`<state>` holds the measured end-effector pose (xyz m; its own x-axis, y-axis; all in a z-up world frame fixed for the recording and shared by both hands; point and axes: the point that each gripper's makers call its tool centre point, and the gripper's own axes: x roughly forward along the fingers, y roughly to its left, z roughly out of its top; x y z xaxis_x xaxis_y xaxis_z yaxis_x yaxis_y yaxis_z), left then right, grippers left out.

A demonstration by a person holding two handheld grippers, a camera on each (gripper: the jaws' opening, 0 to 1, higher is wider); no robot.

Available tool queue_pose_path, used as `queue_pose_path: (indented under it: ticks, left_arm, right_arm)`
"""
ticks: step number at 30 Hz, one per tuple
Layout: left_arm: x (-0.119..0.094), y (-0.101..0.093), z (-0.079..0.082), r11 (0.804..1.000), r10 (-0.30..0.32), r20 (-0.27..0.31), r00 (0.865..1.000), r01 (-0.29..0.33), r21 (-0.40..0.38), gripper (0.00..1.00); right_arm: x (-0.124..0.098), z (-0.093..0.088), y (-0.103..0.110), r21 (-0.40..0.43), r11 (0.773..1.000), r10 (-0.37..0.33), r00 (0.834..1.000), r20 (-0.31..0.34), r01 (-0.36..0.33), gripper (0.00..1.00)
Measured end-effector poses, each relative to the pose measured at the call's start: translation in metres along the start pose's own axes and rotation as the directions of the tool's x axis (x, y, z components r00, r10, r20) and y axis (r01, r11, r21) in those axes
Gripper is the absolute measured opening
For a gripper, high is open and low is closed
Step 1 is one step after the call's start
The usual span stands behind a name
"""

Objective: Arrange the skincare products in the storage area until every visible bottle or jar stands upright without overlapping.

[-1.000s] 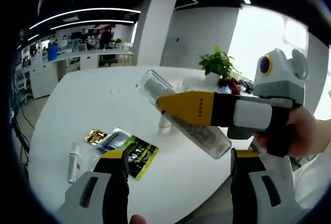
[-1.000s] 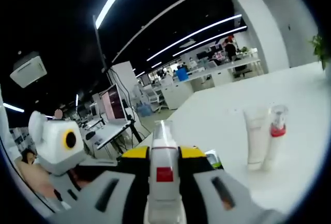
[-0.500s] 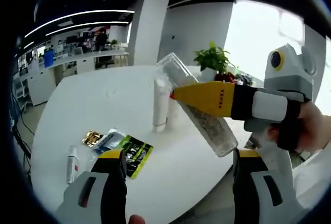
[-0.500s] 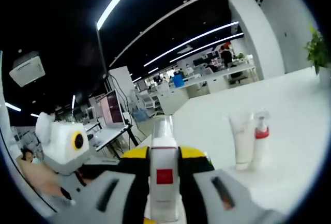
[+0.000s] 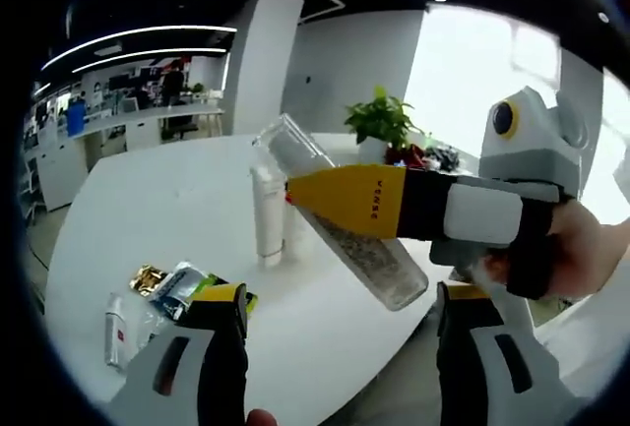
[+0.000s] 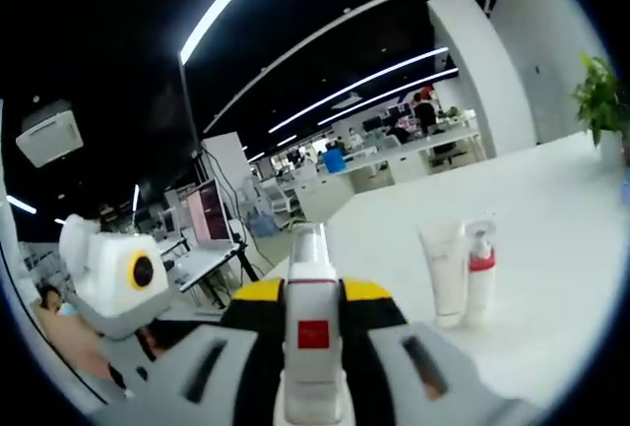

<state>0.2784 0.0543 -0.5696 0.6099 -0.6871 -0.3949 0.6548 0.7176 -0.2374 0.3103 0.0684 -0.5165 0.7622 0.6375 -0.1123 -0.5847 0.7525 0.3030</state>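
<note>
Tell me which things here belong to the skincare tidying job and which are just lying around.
Job: clear bottle in right tool; white tube; red-collared pump bottle; small bottle lying flat.
Lying about: sachets; potted plant.

Bright window (image 5: 492,82) glare washes the wall beside it — ceiling light strips (image 6: 325,91) streak overhead, bowed by fisheye distortion; edges blur.
</note>
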Motion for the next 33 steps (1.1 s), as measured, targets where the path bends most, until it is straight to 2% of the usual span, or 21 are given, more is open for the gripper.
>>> queue_pose_path:
  ticks: [3, 7, 16, 19, 24, 30, 33]
  left_arm:
    - [0.001, 0.006, 0.004, 1.000, 0.023, 0.011, 1.000, -0.023, -0.004, 0.72]
    - [0.002, 0.010, 0.002, 0.999, 0.037, 0.002, 0.999, -0.037, -0.016, 0.77]
    - [0.003, 0.020, 0.000, 0.996, 0.089, -0.010, 0.996, -0.089, -0.023, 0.71]
    - [0.004, 0.019, -0.001, 0.996, 0.090, -0.015, 0.996, -0.090, 0.000, 0.64]
    - [0.008, 0.007, 0.002, 0.997, 0.050, -0.020, 0.999, -0.048, 0.067, 0.45]
    - [0.013, -0.008, 0.008, 0.987, -0.008, -0.013, 1.000, 0.010, 0.163, 0.20]
    - [0.015, -0.007, 0.009, 0.982, -0.010, -0.011, 1.000, 0.012, 0.190, 0.18]
  right_arm:
    - [-0.001, -0.001, 0.001, -0.010, 1.000, 0.013, 1.000, -0.005, -0.013, 0.20]
    - [-0.005, 0.002, -0.002, -0.012, 1.000, 0.017, 1.000, 0.004, -0.017, 0.20]
    - [-0.012, 0.006, -0.009, -0.024, 1.000, 0.020, 1.000, 0.002, -0.020, 0.20]
    - [-0.014, 0.005, -0.008, -0.044, 0.999, 0.018, 1.000, -0.007, -0.018, 0.20]
    - [-0.015, 0.003, -0.010, -0.055, 0.998, 0.005, 1.000, -0.016, -0.006, 0.20]
    - [-0.015, 0.002, -0.012, -0.054, 0.998, -0.014, 1.000, -0.019, 0.013, 0.20]
    - [-0.016, 0.002, -0.013, -0.086, 0.996, -0.025, 0.999, -0.027, 0.022, 0.20]
